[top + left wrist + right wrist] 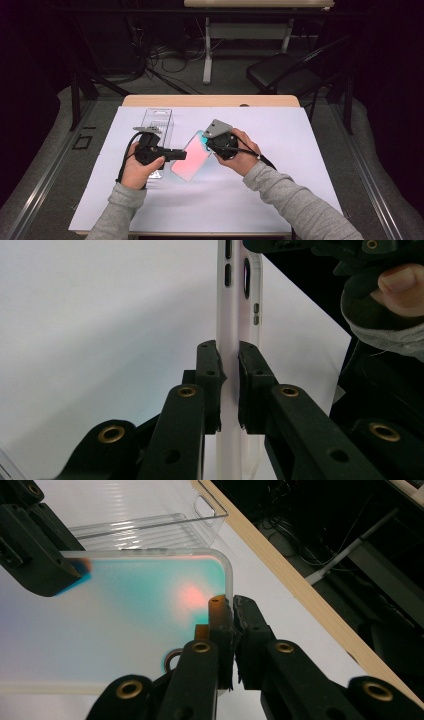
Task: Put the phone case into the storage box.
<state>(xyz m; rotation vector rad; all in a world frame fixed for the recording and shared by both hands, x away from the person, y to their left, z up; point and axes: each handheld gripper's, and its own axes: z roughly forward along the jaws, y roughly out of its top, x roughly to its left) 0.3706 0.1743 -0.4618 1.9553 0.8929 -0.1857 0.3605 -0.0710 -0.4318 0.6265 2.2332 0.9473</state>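
A translucent phone case (pixel 192 159), pink with a teal glow at one end, is held tilted above the white sheet between both grippers. My left gripper (pixel 182 155) is shut on its lower left edge; in the left gripper view the pads (pixel 207 365) pinch the thin case (pixel 232 300) edge-on. My right gripper (pixel 207 145) is shut on the upper corner. In the right gripper view its jaws (pixel 232 605) clamp the rounded rim of the case (pixel 135 610), and the left gripper (pixel 35 555) grips the far side.
A clear plastic packaging tray (pixel 157 122) lies on the white sheet (pixel 260 190) behind the left hand, also seen as the tray (pixel 145 530) past the case. The table's wooden far edge (pixel 210 101) borders a dark floor with a black chair (pixel 280 72).
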